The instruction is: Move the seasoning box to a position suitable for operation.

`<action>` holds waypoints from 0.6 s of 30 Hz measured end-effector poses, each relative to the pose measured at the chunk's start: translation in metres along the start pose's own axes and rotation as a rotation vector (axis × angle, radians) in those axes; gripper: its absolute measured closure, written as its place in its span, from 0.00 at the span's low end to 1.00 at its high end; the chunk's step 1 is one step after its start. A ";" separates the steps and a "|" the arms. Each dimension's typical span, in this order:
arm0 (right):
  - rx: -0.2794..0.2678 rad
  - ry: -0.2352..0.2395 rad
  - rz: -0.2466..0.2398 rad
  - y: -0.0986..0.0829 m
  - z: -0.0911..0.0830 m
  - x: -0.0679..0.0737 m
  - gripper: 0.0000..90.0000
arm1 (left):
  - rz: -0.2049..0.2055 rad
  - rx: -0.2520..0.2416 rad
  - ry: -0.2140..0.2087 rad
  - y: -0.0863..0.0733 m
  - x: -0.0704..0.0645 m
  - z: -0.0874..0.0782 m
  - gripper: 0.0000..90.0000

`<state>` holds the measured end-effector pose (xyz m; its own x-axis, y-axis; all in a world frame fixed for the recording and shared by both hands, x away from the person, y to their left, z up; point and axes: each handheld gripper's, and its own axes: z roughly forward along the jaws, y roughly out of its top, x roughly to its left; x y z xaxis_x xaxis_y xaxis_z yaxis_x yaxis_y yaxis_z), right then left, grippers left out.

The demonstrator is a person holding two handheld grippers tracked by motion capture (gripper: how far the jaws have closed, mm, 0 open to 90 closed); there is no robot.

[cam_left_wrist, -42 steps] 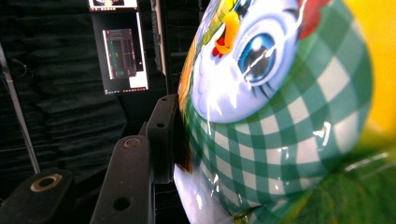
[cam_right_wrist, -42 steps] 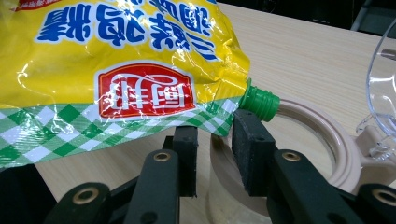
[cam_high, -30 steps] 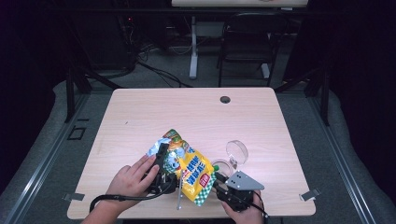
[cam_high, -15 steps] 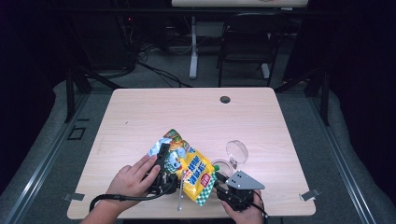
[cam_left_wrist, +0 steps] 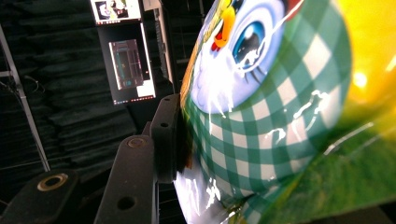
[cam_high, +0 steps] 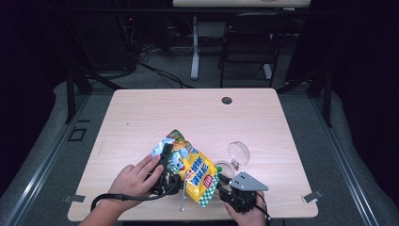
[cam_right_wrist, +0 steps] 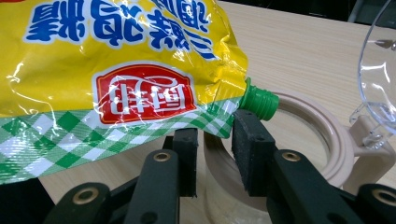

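I have the left gripper (cam_high: 165, 162) jaws clamped on the glossy yellow spouted pouch (cam_high: 197, 174), tilting its green spout (cam_right_wrist: 259, 103) toward the beige round container (cam_right_wrist: 322, 140) by the worktop's (cam_high: 141, 122) near edge (right gripper (cam_right_wrist: 215, 140) jaws narrowly apart, steadying).

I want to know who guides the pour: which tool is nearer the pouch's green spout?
Right. The right tool sits just under the green spout, at the pouch's corner; the left tool grips the pouch's far end.

A black grommet hole (cam_high: 227, 100) — far table (cam_high: 141, 117) edge — chair (cam_high: 244, 42) beyond.
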<state>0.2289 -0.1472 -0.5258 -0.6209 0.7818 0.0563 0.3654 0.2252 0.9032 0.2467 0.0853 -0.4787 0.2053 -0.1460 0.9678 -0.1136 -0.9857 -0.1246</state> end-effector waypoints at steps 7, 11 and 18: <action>0.004 0.002 0.024 -0.001 -0.002 -0.002 0.80 | -0.005 -0.006 -0.018 0.002 0.003 0.002 0.66; 0.007 0.003 0.027 -0.001 -0.002 -0.003 0.80 | 0.018 -0.005 -0.005 0.004 0.004 0.001 0.66; 0.007 0.014 0.043 -0.002 -0.001 -0.004 0.80 | 0.031 0.002 -0.005 0.005 0.006 0.000 0.66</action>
<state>0.2302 -0.1517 -0.5270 -0.6142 0.7828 0.1006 0.3962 0.1956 0.8971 0.2470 0.0796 -0.4736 0.2066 -0.1764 0.9624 -0.1181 -0.9809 -0.1545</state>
